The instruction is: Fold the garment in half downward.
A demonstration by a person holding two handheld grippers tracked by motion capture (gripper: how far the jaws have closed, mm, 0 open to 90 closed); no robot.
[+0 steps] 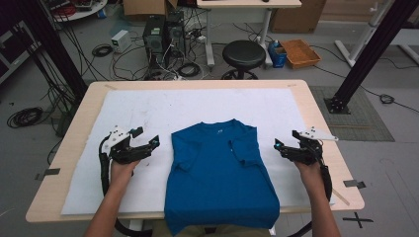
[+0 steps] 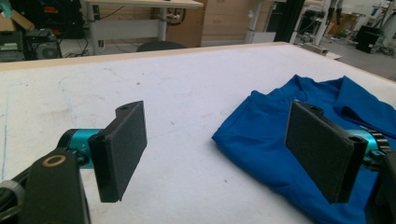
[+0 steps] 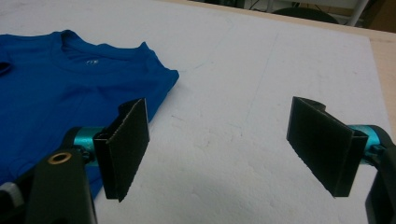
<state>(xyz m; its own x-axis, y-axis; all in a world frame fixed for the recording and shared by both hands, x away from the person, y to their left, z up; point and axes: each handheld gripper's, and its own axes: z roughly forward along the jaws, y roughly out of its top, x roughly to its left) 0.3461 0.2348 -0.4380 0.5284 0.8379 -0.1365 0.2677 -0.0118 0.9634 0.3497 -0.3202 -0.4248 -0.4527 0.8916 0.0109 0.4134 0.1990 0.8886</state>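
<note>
Blue T-shirt between left gripper and right gripper; jaws apart.

Lab, computer towers, floor cables, cardboard boxes

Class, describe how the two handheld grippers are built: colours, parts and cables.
Each gripper, left gripper and right gripper, is black with teal joints behind flat, dark, textured rectangular pads. A pale grey plate sits on top. A black cable trails from each. The forearms are bare.
</note>
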